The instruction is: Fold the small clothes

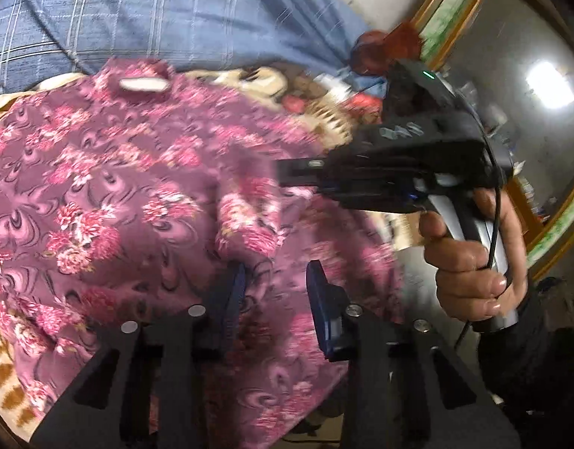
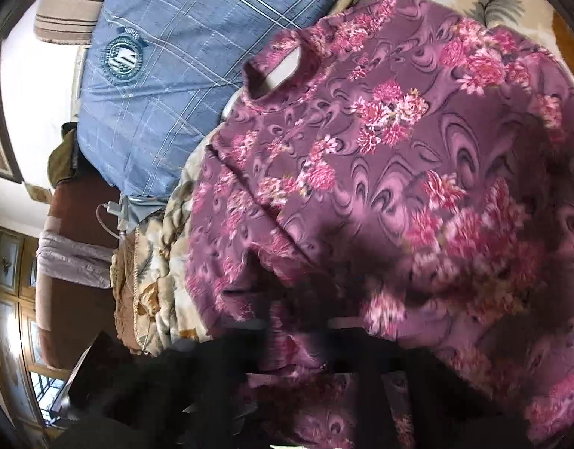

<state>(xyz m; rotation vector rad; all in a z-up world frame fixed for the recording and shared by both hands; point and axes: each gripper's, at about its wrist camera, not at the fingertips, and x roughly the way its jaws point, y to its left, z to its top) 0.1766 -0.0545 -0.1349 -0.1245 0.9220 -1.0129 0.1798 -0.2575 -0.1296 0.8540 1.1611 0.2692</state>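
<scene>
Nearest in the left wrist view, the left gripper (image 1: pixel 275 292) stands with its two blue fingers (image 1: pixel 232 295) parted, and cloth from the purple flowered top (image 1: pixel 111 194) lies between and over them; whether they pinch it cannot be told, though the gap looks too wide for a grip. Just beyond and to the right, the right gripper (image 1: pixel 287 174) reaches in over the top's right side, its black tip against the fabric. From its own blurred view, the right gripper (image 2: pixel 298 340) looks clenched on a raised fold of the top (image 2: pixel 399 172).

The top is spread on a cream patterned blanket (image 2: pixel 156 262), neck opening (image 1: pixel 143 84) at the far end. Beyond it lies a blue checked pillow (image 1: pixel 167 11).

It looks light, soft and limp, likely to sag and slide when lifted. Hems, side seams and shoulders seem the best places to pinch, both edges lifted together so the fold lands flat.
</scene>
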